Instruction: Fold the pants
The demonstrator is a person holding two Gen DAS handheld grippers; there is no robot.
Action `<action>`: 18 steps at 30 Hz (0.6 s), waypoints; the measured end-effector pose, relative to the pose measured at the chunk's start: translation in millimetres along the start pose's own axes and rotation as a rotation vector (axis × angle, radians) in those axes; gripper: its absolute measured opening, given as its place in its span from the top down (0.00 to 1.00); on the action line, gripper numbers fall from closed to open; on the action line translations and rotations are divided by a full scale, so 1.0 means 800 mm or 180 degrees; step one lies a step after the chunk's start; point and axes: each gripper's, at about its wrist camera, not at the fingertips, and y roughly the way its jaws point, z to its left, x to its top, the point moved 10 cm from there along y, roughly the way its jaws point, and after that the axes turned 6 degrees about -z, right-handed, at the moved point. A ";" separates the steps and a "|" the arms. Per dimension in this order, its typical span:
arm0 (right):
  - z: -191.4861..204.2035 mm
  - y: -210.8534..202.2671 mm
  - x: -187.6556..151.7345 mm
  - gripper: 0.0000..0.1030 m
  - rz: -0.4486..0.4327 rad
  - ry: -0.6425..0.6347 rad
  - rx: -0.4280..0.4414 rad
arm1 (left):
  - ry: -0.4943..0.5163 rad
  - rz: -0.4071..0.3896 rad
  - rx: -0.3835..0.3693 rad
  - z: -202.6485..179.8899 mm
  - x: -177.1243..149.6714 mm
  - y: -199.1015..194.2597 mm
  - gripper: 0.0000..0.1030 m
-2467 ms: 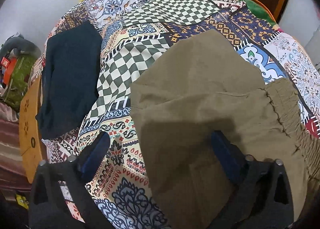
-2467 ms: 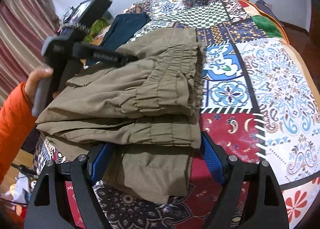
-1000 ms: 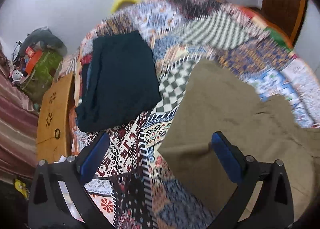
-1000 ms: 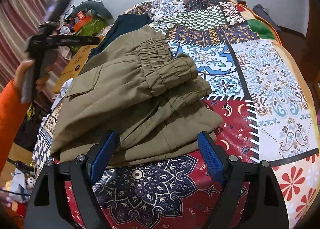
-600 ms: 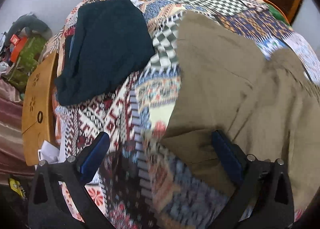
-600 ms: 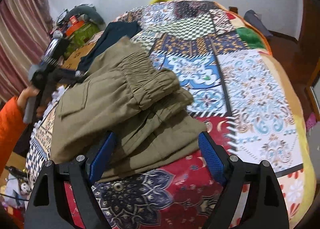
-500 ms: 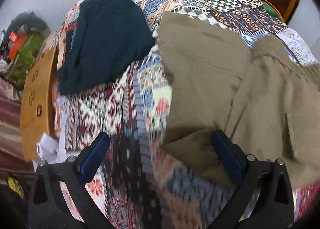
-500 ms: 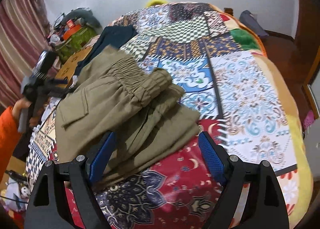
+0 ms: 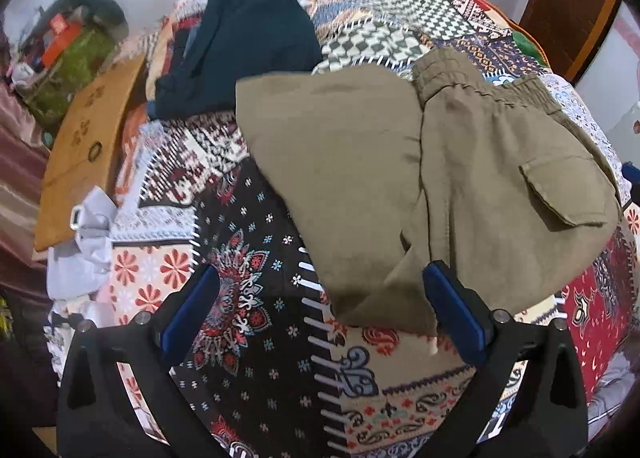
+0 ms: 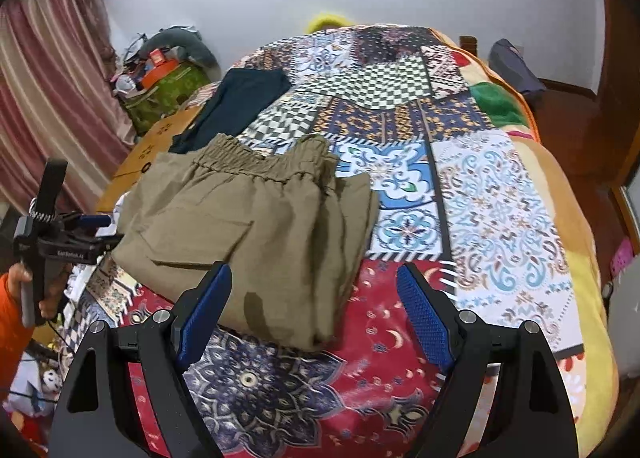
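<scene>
The olive-green pants [image 9: 460, 177] lie folded in a stack on the patchwork bedspread [image 9: 260, 298], elastic waistband at the far side and a flap pocket on top. They also show in the right wrist view [image 10: 260, 225]. My left gripper [image 9: 320, 314] is open and empty, just short of the pants' near corner. It also shows from the side in the right wrist view [image 10: 86, 234], off the stack's left edge. My right gripper [image 10: 312, 306] is open and empty, hovering in front of the stack's near edge.
A folded dark navy garment [image 9: 248, 49] lies on the bedspread beyond the pants, also in the right wrist view [image 10: 236, 105]. A wooden board [image 9: 84, 145] and white cloth [image 9: 84, 242] sit at the bed's left edge. Clutter and a curtain [image 10: 44, 97] stand left.
Both grippers have pulled back from the pants. The folded stack has settled flat on the bedspread, and the left gripper has swung around to the stack's left corner.
</scene>
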 end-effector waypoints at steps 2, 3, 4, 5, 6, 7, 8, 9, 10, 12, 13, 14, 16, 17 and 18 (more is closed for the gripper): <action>0.008 0.004 0.005 0.23 -0.0001 -0.0019 0.0067 | 0.0046 -0.0080 0.0072 0.001 0.005 -0.009 0.00; 0.011 0.006 0.007 0.25 0.0003 -0.0042 0.0098 | 0.0051 -0.0139 0.0102 0.002 0.011 -0.016 0.00; 0.015 0.008 0.010 0.27 0.0005 -0.0072 0.0127 | 0.0049 -0.0187 0.0102 0.002 0.016 -0.020 0.00; 0.019 0.009 0.013 0.27 0.0005 -0.0100 0.0150 | 0.0043 -0.0259 0.0091 0.000 0.023 -0.028 0.00; 0.023 0.012 0.018 0.27 0.0002 -0.0134 0.0178 | 0.0048 -0.0352 0.0059 -0.004 0.034 -0.037 0.00; 0.028 0.015 0.023 0.28 -0.0004 -0.0172 0.0204 | 0.0071 -0.0446 0.0016 -0.010 0.045 -0.046 0.00; 0.033 0.018 0.030 0.29 -0.0015 -0.0204 0.0225 | 0.0109 -0.0544 -0.0028 -0.017 0.058 -0.054 0.00; 0.036 0.021 0.034 0.30 -0.0022 -0.0224 0.0240 | 0.0143 -0.0624 -0.0060 -0.023 0.068 -0.060 0.00; 0.039 0.024 0.040 0.32 -0.0032 -0.0243 0.0264 | 0.0175 -0.0706 -0.0094 -0.030 0.079 -0.066 0.00; 0.049 0.031 0.051 0.33 -0.0062 -0.0270 0.0345 | 0.0208 -0.0857 -0.0196 -0.046 0.103 -0.074 0.00; 0.052 0.035 0.056 0.35 -0.0072 -0.0279 0.0375 | 0.0202 -0.0903 -0.0252 -0.052 0.113 -0.075 0.00; 0.056 0.040 0.061 0.36 -0.0071 -0.0286 0.0398 | 0.0185 -0.0940 -0.0319 -0.059 0.125 -0.073 0.00; 0.062 0.055 0.067 0.44 -0.0028 -0.0289 0.0449 | 0.0163 -0.0954 -0.0399 -0.067 0.138 -0.064 0.02; 0.063 0.063 0.068 0.45 0.0012 -0.0281 0.0472 | 0.0171 -0.0927 -0.0418 -0.071 0.142 -0.055 0.08; 0.064 0.070 0.068 0.48 0.0050 -0.0277 0.0478 | 0.0176 -0.0881 -0.0425 -0.072 0.144 -0.046 0.16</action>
